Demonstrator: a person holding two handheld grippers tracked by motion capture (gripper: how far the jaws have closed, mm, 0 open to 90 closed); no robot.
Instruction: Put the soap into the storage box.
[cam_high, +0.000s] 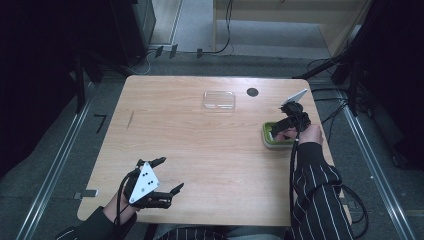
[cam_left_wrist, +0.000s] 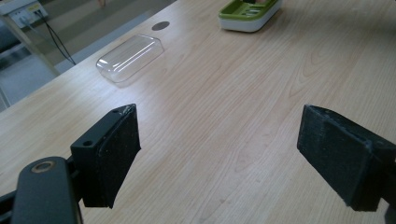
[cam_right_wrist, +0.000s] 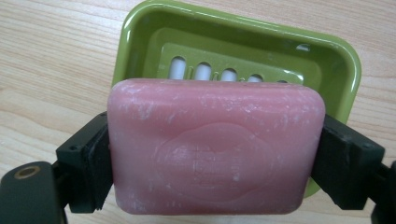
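Soap bar (cam_right_wrist: 215, 147), pink with a stamped face, is sitting clamped between the right gripper's (cam_right_wrist: 215, 154) two jaws, directly over the green soap dish (cam_right_wrist: 140, 37). Right gripper view is showing the dish's slotted insert behind the bar; high view is showing only the right gripper (cam_high: 290, 122) over the dish (cam_high: 267, 136) near the table's (cam_high: 200, 150) right edge, bar hidden. Left gripper (cam_high: 167, 175) is hovering at the near left with jaws spread wide, gripping nothing. Left gripper view is showing a clear plastic lid (cam_left_wrist: 130, 57) lying apart from the dish (cam_left_wrist: 247, 16).
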